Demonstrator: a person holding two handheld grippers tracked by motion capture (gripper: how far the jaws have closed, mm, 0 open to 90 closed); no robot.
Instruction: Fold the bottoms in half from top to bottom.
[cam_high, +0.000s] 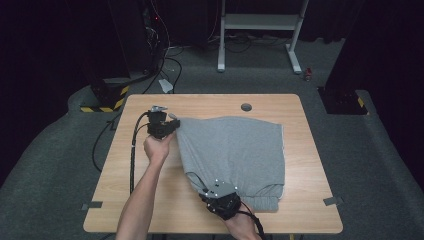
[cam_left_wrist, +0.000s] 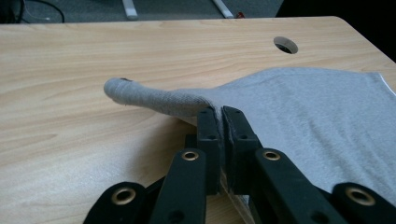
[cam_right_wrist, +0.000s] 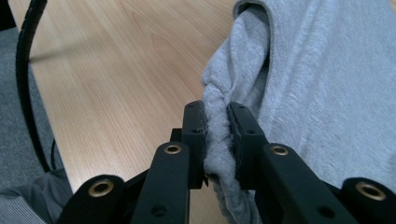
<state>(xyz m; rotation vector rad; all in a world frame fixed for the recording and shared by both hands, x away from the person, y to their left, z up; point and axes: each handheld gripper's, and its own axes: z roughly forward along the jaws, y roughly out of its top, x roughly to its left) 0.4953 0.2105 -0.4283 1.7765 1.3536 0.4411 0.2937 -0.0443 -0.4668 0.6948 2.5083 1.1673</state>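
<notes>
A grey sweatshirt-like garment (cam_high: 232, 150) lies spread over the middle and right of the wooden table (cam_high: 150, 200). My left gripper (cam_high: 173, 124) is shut on its far left corner; in the left gripper view the thin grey fabric (cam_left_wrist: 163, 100) is pinched between the jaws of my left gripper (cam_left_wrist: 219, 114) and lifted off the wood. My right gripper (cam_high: 216, 196) is shut on the near left edge, by the ribbed hem (cam_high: 260, 202). In the right gripper view a thick bunched fold of the cloth (cam_right_wrist: 233, 70) is squeezed between the jaws of my right gripper (cam_right_wrist: 216, 112).
A round cable hole (cam_high: 246, 107) sits in the table near its far edge. The left gripper's black cable (cam_high: 133, 150) trails across the table's left side. Beyond the table stand a white desk frame (cam_high: 260, 25) and a yellow-black striped base (cam_high: 102, 102) on grey carpet.
</notes>
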